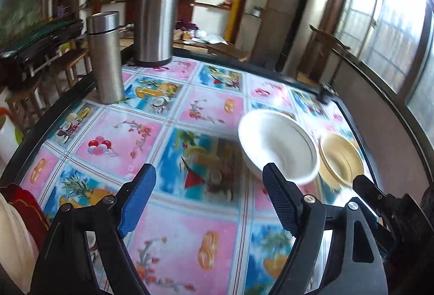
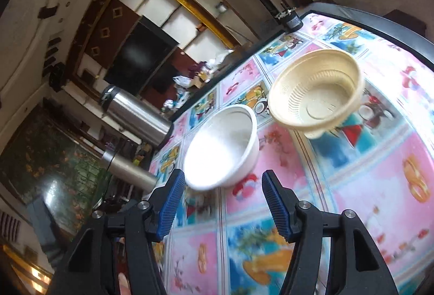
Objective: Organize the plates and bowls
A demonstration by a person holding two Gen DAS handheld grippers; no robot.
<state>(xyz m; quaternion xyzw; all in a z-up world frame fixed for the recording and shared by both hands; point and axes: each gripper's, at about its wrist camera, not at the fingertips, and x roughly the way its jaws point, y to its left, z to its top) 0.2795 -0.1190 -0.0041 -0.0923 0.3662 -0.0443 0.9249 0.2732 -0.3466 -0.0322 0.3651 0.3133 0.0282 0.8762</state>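
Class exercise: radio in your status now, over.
Left gripper and right gripper open, empty. White bowl and beige bowl apart on table. Path clear.

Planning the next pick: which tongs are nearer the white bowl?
Right, probably. The white bowl sits just ahead of the right tongs, slightly toward their left finger; for the left tongs it lies ahead, off to the right.

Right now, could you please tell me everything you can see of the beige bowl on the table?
The beige bowl is round, matte and looks like thin moulded plastic. It has a wide flat rim, fine vertical ribs around its inner wall and a raised circle on its floor. It stands upright and empty on the patterned tablecloth, beside the white bowl; the right wrist view shows a gap between them. Neither claw touches it. In the left wrist view it sits near the table's edge.
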